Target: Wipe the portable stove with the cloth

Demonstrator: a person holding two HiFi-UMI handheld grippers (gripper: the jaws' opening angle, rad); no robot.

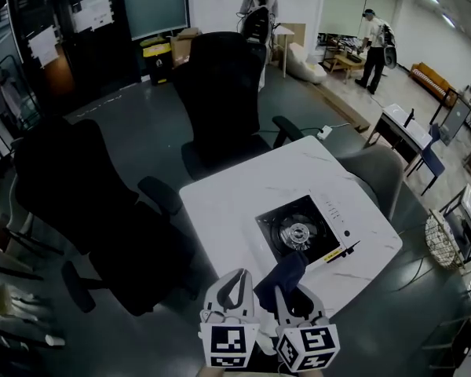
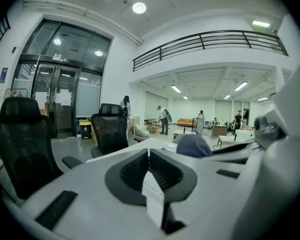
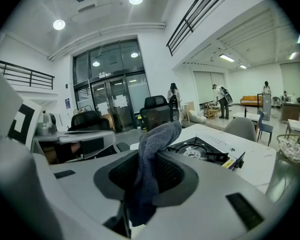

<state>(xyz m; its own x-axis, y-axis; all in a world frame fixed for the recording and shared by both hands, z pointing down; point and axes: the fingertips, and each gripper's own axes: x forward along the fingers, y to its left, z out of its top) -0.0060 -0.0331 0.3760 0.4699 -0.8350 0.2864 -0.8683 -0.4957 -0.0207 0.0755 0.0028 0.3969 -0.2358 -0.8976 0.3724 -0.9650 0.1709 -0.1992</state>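
Right gripper, bottom centre, is pinching the dark blue cloth between its jaws, near the portable stove; left gripper is holding its jaws pressed together.

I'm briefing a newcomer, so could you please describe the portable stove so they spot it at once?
Find the white square table beside the black office chairs. Near its right edge lies the flat white portable stove, just beyond the dark blue cloth in the right gripper; its black square burner well marks it out.
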